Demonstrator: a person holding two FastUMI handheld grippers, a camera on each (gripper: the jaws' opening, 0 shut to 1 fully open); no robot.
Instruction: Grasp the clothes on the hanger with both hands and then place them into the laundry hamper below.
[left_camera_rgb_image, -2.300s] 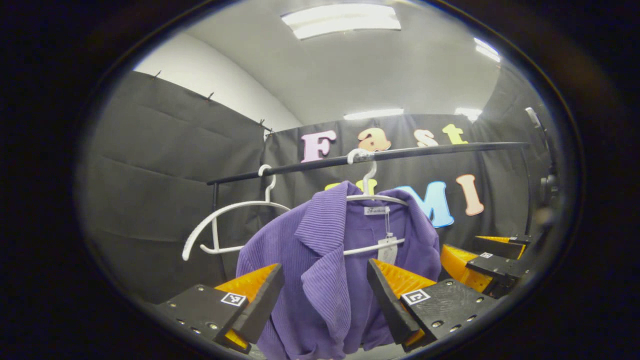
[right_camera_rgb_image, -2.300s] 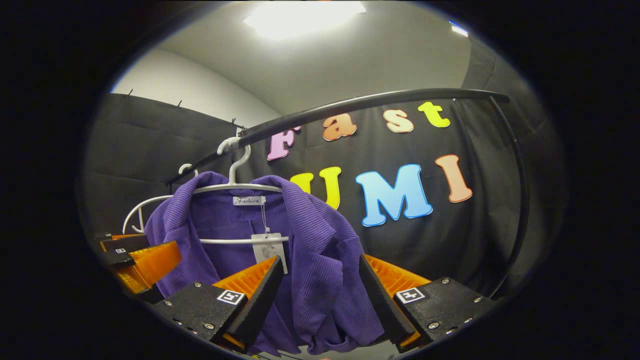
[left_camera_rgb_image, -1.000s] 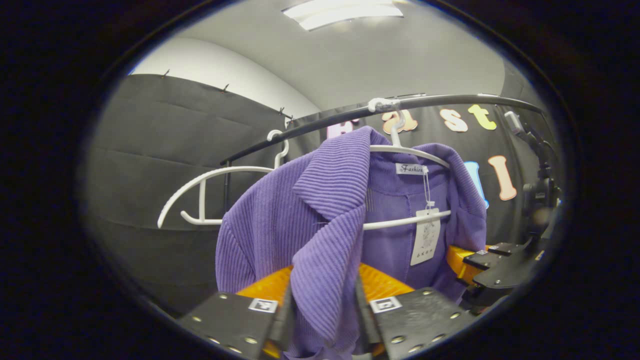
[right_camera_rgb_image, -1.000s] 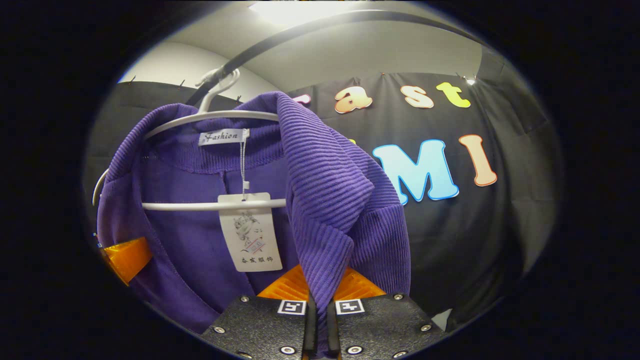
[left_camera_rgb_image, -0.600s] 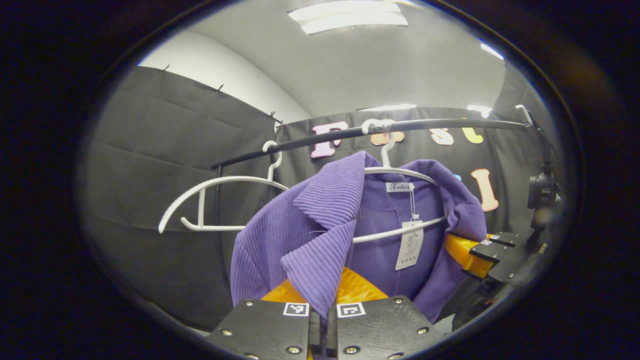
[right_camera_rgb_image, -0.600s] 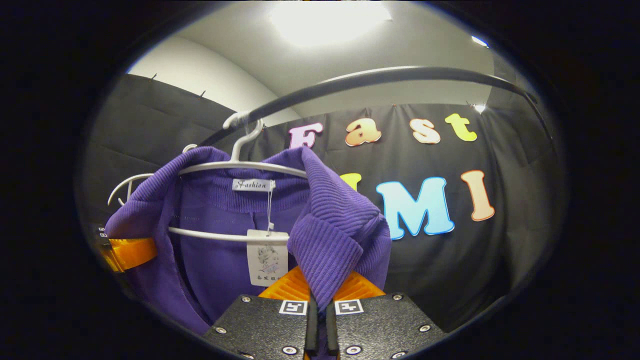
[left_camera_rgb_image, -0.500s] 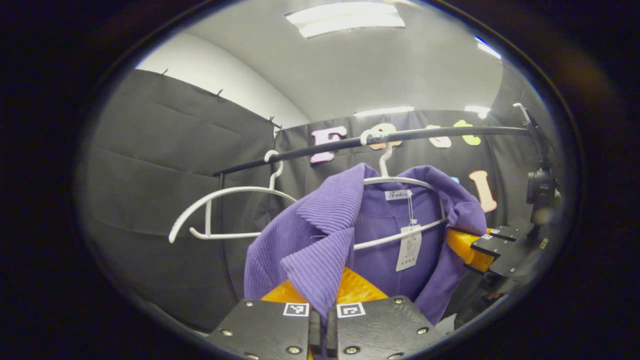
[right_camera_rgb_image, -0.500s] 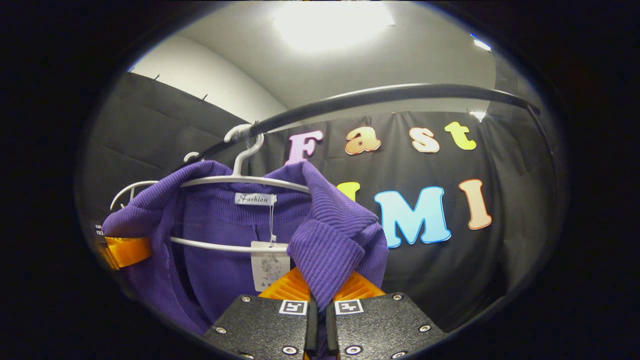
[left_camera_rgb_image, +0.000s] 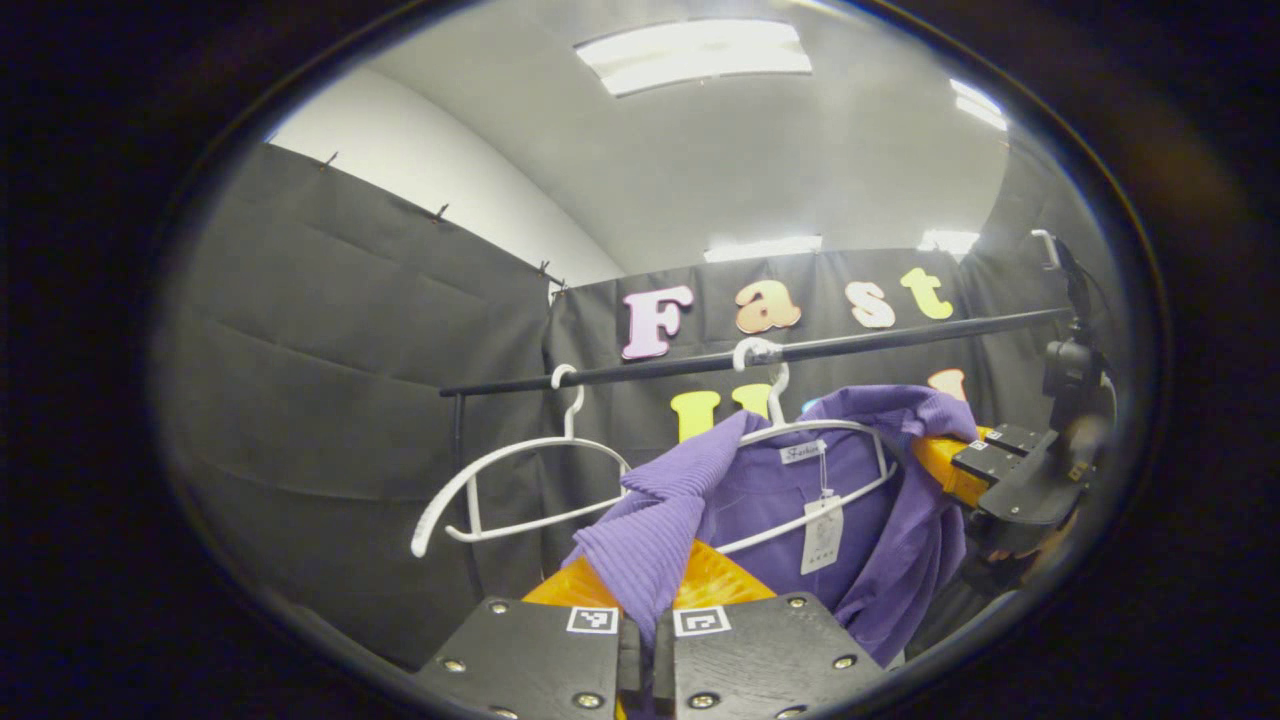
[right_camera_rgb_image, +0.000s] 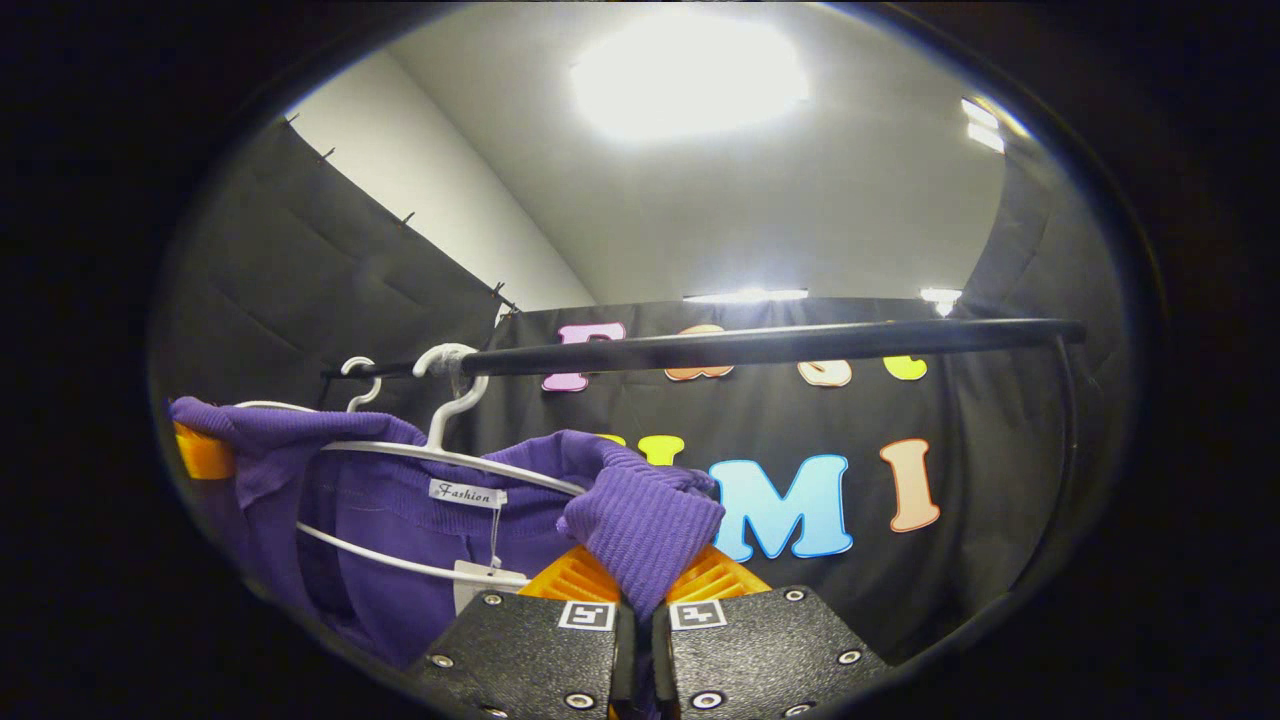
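A purple ribbed cardigan (left_camera_rgb_image: 770, 500) hangs on a white hanger (left_camera_rgb_image: 800, 428) hooked over the black rail (left_camera_rgb_image: 880, 340). My left gripper (left_camera_rgb_image: 645, 610) is shut on the cardigan's left front edge, which stretches from the hanger toward the camera. In the right gripper view my right gripper (right_camera_rgb_image: 635, 592) is shut on the other front edge of the cardigan (right_camera_rgb_image: 400, 510), and the hanger (right_camera_rgb_image: 440, 452) shows its bare upper arm in front of the cloth. The right gripper (left_camera_rgb_image: 985, 475) also appears at the far right of the left gripper view, pressed into the cloth.
An empty white hanger (left_camera_rgb_image: 520, 478) hangs on the rail to the left of the cardigan. The rail (right_camera_rgb_image: 760, 346) runs across the right gripper view and bends down into a post (right_camera_rgb_image: 1062, 470) at the right. A paper tag (left_camera_rgb_image: 820, 535) dangles from the collar.
Both grippers closed on the cardigan's front edges, then drew back from the rack. The cloth now stretches away from the hanger, and rail and hanger look smaller and lower.
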